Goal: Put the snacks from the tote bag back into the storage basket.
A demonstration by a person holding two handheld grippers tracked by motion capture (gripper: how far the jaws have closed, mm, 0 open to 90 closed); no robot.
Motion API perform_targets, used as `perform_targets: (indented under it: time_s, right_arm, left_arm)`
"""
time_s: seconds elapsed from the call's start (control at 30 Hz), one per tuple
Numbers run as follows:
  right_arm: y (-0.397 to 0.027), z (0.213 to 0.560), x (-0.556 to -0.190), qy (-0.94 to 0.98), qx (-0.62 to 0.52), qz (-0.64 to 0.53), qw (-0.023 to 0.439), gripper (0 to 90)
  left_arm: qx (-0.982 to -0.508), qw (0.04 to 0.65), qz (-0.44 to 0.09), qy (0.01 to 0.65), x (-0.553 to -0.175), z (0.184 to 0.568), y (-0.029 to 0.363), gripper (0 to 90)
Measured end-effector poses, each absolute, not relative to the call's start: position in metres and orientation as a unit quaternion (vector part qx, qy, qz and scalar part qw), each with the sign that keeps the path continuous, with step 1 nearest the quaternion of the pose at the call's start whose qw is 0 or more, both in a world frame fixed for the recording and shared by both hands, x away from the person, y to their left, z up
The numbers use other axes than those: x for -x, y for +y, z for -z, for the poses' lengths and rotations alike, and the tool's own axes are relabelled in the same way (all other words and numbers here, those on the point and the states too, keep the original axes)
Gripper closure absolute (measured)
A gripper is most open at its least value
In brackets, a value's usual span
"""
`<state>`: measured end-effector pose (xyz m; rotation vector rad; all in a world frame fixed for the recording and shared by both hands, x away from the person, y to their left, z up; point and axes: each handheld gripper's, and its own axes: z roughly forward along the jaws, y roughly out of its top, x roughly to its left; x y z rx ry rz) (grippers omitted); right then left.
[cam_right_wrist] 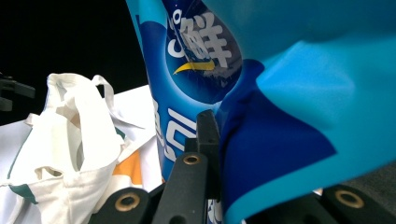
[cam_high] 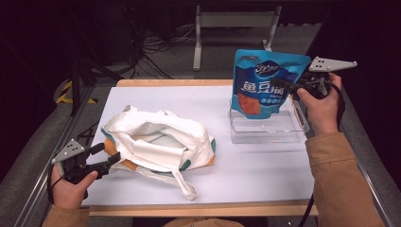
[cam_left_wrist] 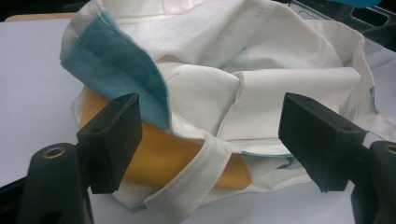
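Your right gripper [cam_high: 283, 88] pinches the blue snack bag [cam_high: 262, 80] above the clear tray [cam_high: 267, 130] near the tabletop's right edge. Your left gripper [cam_high: 109, 156] is spread wide beside the white cloth bag [cam_high: 158, 142].

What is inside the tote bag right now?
The tote bag lies open on the table. Through its mouth only white lining folds show; no item is visible. Its deeper parts are covered by the fabric. The snack pouch is outside it, in the right gripper.
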<state>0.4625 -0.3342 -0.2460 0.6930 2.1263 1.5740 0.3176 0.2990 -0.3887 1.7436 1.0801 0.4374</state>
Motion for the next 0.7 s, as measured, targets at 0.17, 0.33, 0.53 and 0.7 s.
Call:
perform_targets:
  time_s: [0.17, 0.33, 0.53, 0.7]
  right_arm:
    - [-0.337, 0.258, -0.466, 0.765, -0.253, -0.559, 0.195, 89.4]
    - [-0.341, 0.267, -0.469, 0.759, -0.257, -0.566, 0.192, 89.3]
    - [-0.344, 0.272, -0.47, 0.764, -0.255, -0.561, 0.189, 89.4]
    - [-0.35, 0.278, -0.47, 0.765, -0.255, -0.561, 0.186, 89.3]
  left_arm:
    - [-0.719, 0.498, -0.182, 0.45, -0.316, 0.39, 0.301, 22.1]
    - [-0.72, 0.496, -0.18, 0.451, -0.316, 0.391, 0.301, 22.1]
    - [-0.723, 0.494, -0.178, 0.45, -0.317, 0.391, 0.298, 22.1]
    - [-0.723, 0.494, -0.178, 0.449, -0.318, 0.391, 0.298, 22.1]
